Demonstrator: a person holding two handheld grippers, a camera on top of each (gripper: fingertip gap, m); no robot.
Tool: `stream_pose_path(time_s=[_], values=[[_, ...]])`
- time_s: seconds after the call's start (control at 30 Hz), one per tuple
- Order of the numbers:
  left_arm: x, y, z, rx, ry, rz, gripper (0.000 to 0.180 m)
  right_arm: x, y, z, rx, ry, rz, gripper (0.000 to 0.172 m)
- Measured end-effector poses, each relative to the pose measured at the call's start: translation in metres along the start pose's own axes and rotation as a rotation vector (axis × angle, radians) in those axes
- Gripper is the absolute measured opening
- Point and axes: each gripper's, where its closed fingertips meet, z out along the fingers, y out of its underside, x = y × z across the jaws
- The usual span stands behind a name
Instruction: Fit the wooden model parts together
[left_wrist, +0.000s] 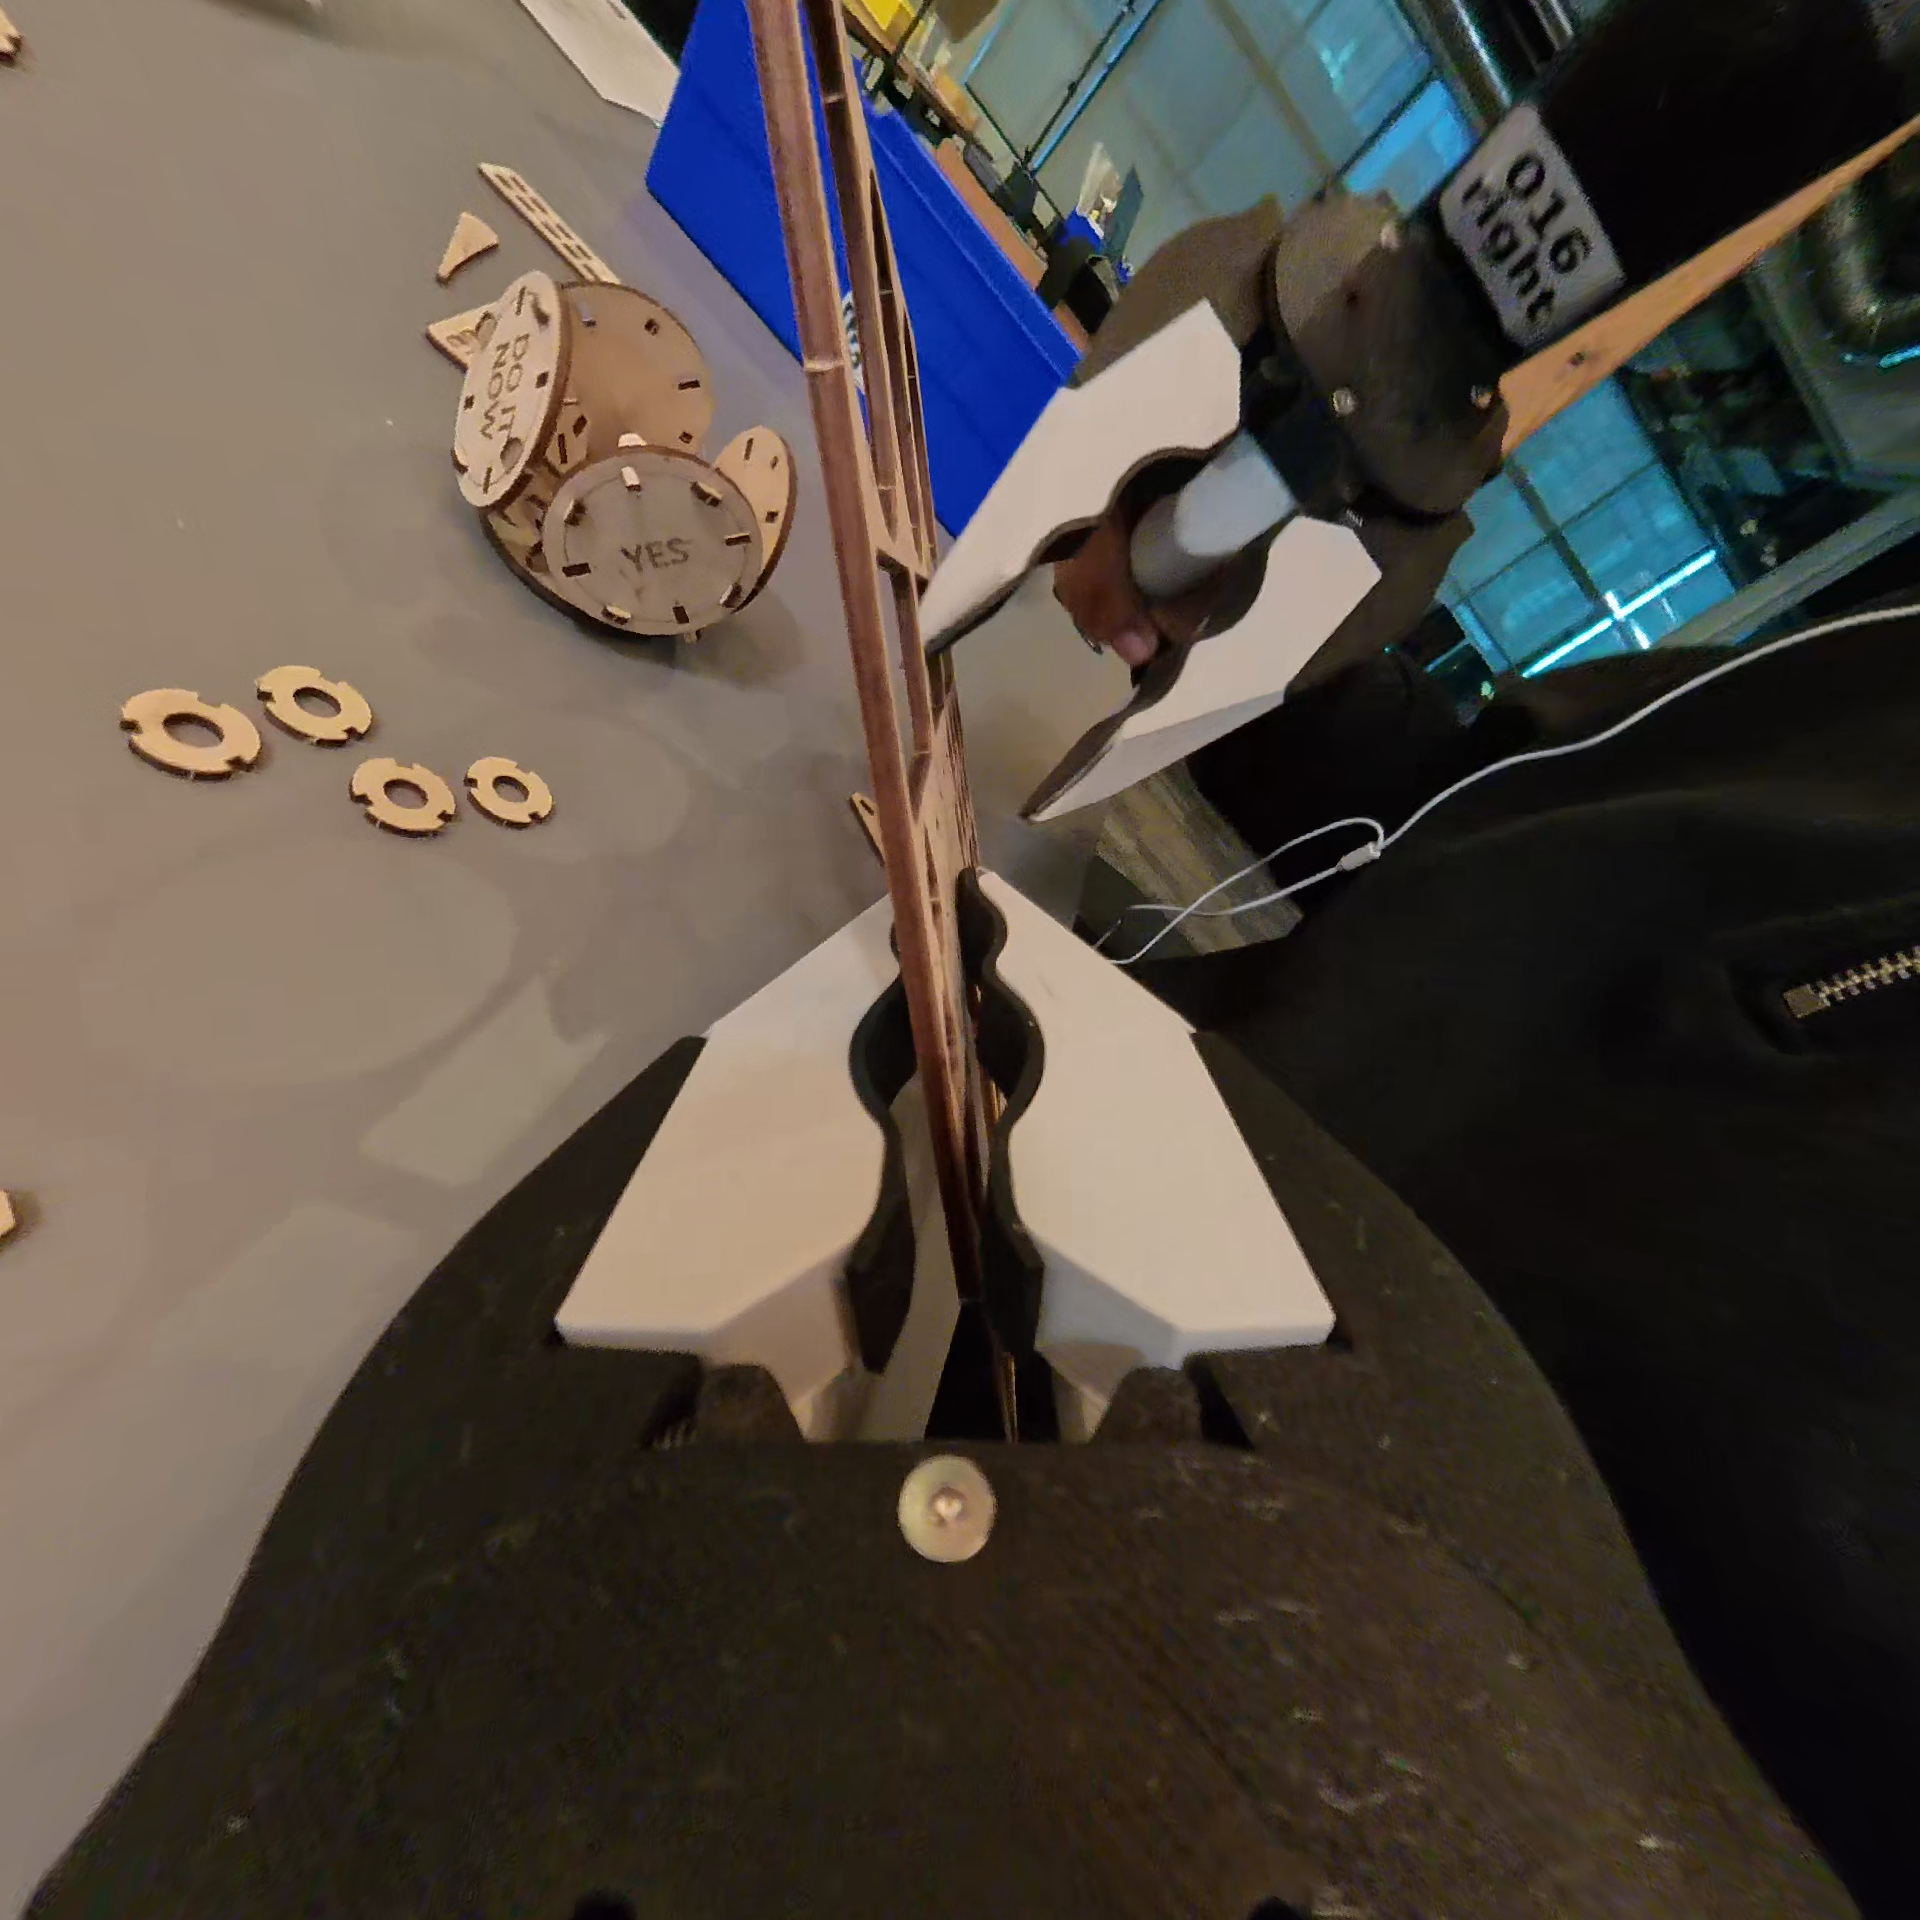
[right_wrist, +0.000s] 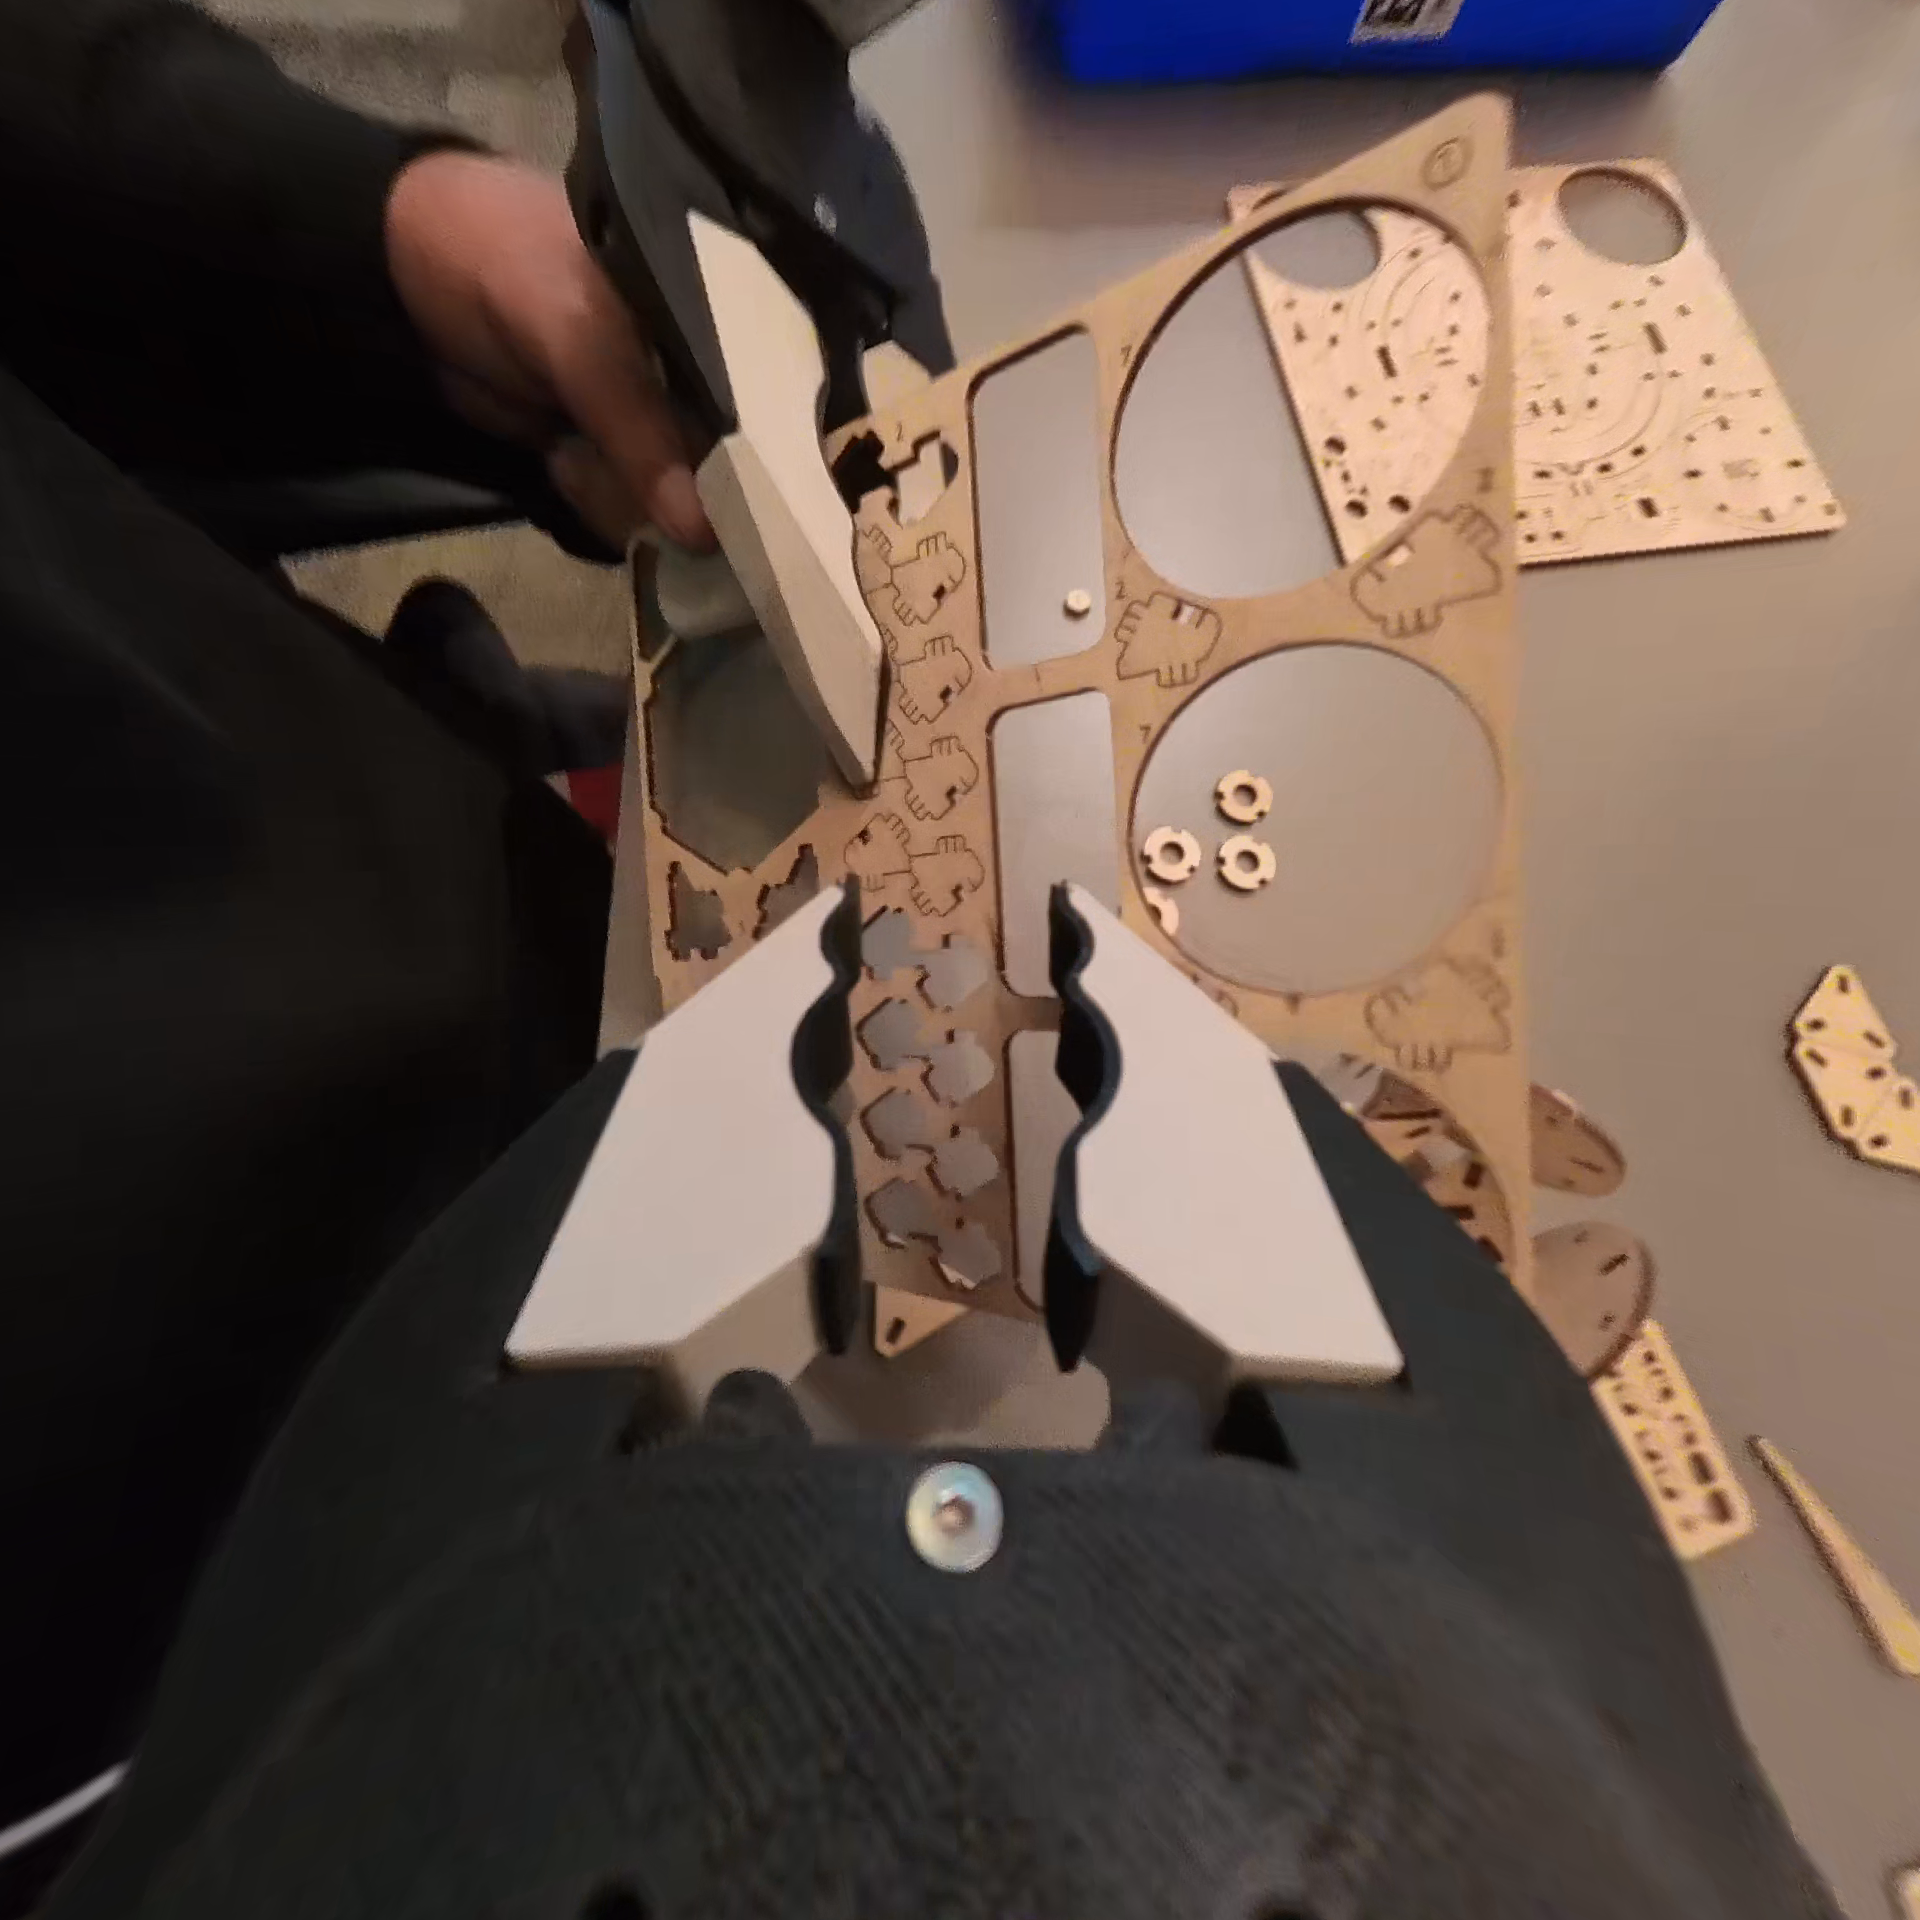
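The left claw (left_wrist: 940, 914) is pinching a thin, flat, light-brown laser-cut wooden sheet (right_wrist: 1049, 644) edge-on, its two fingers pressing against either face and holding the sheet upright above the grey bench (left_wrist: 312, 987). The right claw (right_wrist: 951, 899) is hovering spread in front of the sheet's face, gripping nothing, its fingers standing apart over a column of punched-out tab-shaped holes. To the left claw's left, four small round notched wooden washers (left_wrist: 312, 743) are lying on the bench, and beyond them a partly built assembly of wooden discs (left_wrist: 613, 457) is resting. Beyond the right claw, a second flat wooden sheet (right_wrist: 1662, 395) is lying near a blue bin (right_wrist: 1351, 42).
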Motion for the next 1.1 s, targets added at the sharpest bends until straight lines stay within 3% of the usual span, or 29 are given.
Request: stream_pose_path(time_s=[0.27,0.5,1.1], values=[[0.000,-0.003,0.001,0.002,-0.005,0.045,0.002,0.002,0.004,0.010,-0.240,-0.094,-0.099,0.016],[-0.005,-0.002,-0.002,0.027,0.029,0.029,0.002,0.003,0.003,0.014,-0.282,-0.173,-0.003,0.013],[-0.018,0.001,-0.007,0.059,-0.021,-0.011,0.001,0.011,0.006,0.030,-0.324,-0.146,0.163,0.012]])
